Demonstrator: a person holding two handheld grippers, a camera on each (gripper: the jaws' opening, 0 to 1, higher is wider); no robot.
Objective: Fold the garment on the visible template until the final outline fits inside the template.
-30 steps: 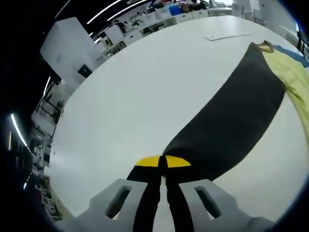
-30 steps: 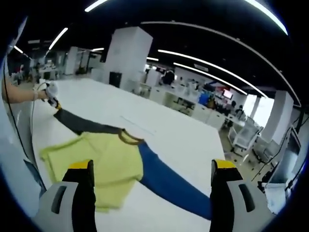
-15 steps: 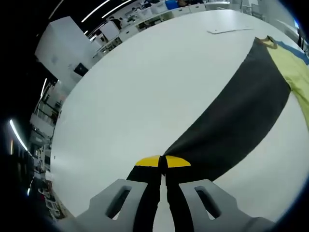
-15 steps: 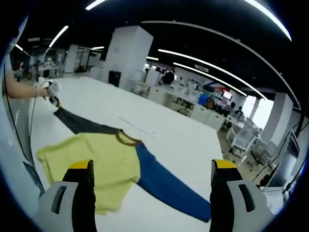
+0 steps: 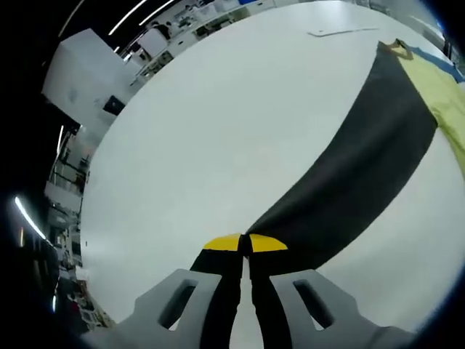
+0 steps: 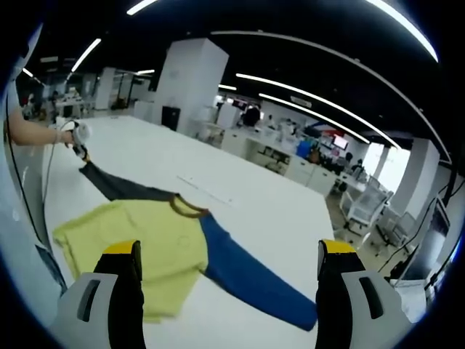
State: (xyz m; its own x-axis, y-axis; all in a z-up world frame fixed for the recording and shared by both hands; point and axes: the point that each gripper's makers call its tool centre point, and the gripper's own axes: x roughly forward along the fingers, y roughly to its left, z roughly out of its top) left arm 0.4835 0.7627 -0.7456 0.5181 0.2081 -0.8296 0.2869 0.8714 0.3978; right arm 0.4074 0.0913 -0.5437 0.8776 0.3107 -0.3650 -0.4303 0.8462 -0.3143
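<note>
Left claw (image 5: 245, 246) pinched, right claw (image 6: 227, 254) agape

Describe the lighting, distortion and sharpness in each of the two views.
Left gripper view: fisheye bends the white table into a dome; even light, no glare, faint shadow beside the dark sleeve; the left tongs, shut on its cuff, look sharp.
Right gripper view: ceiling light strips curve into arcs and bloom; the garment's yellow body is crisp, the far office is soft.

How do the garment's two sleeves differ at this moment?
The dark grey sleeve is pinched at its cuff in the shut left claw; the blue sleeve lies free, with the right claw open above the white table. The grey one is pulled straight. Both join the same yellow body.
</note>
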